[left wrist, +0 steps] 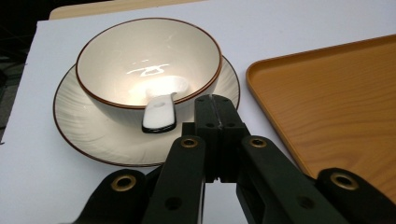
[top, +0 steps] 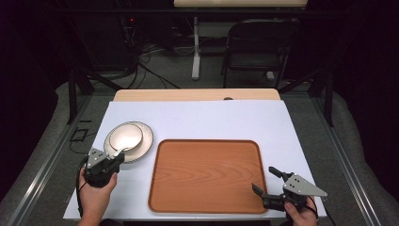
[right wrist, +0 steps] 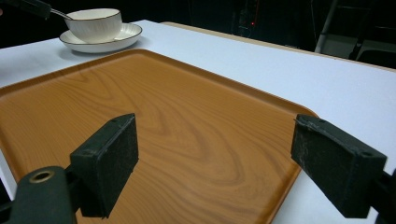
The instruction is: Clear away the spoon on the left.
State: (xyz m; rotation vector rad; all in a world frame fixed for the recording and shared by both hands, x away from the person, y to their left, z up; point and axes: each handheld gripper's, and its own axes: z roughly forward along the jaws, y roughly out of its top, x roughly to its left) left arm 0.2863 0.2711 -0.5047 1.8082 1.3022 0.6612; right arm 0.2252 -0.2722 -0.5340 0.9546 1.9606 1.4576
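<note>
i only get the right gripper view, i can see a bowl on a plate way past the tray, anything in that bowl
Observer: Yes, a white spoon lies in the bowl, its handle end resting over the near rim above the plate.
Operator: is the left gripper on it
Observer: The left gripper has its jaws shut together just beside the spoon's handle, and I see nothing between them.
Operator: and where does my gripper sit on the table
Observer: In the high view the right gripper is open at the right edge of the tray, by its near corner.
</note>
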